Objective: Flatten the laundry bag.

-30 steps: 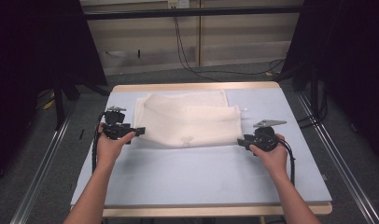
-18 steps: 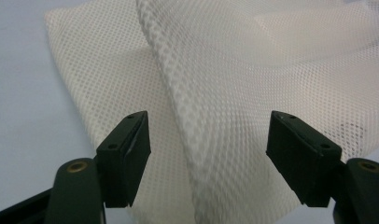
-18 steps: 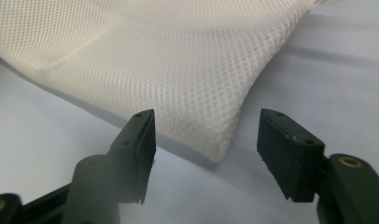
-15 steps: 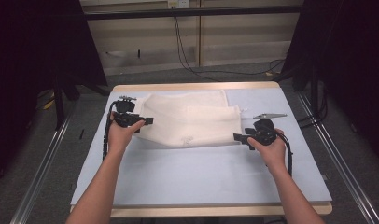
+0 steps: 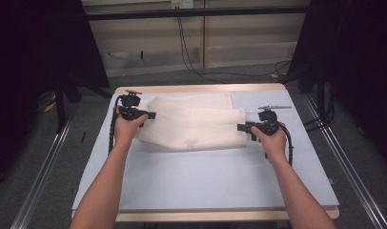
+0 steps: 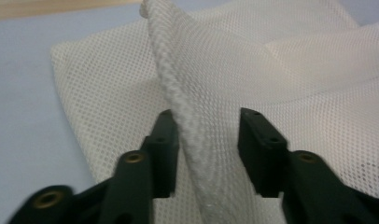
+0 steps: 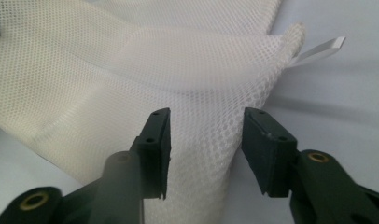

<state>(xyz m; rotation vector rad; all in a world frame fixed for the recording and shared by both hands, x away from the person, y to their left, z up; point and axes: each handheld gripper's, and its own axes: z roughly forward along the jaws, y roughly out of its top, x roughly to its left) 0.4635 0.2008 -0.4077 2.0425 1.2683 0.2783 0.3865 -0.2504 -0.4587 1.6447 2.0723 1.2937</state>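
Observation:
A white mesh cloth (image 5: 191,124) lies folded on the light blue table top (image 5: 206,176), towards the far side. My left gripper (image 5: 151,115) is at the cloth's left edge. In the left gripper view its jaws (image 6: 206,140) stand apart around a raised fold of mesh (image 6: 197,93); they have just been closing. My right gripper (image 5: 240,128) is at the cloth's right edge. Its jaws (image 7: 206,140) straddle the mesh border (image 7: 215,126) with a gap showing, and they too have just been closing. A small white tag (image 7: 320,49) sticks out from the cloth's corner.
The table has a wooden rim (image 5: 201,88) at the far side. Black cables (image 5: 191,62) trail on the floor behind it. Metal rails (image 5: 44,167) run along the floor on the left and right (image 5: 344,152). Dark curtains stand on both sides.
The left hand has moved toward the far side of the table along the cloth's left edge. The right hand has shifted slightly farther too. The cloth's left edge is now raised between the left jaws.

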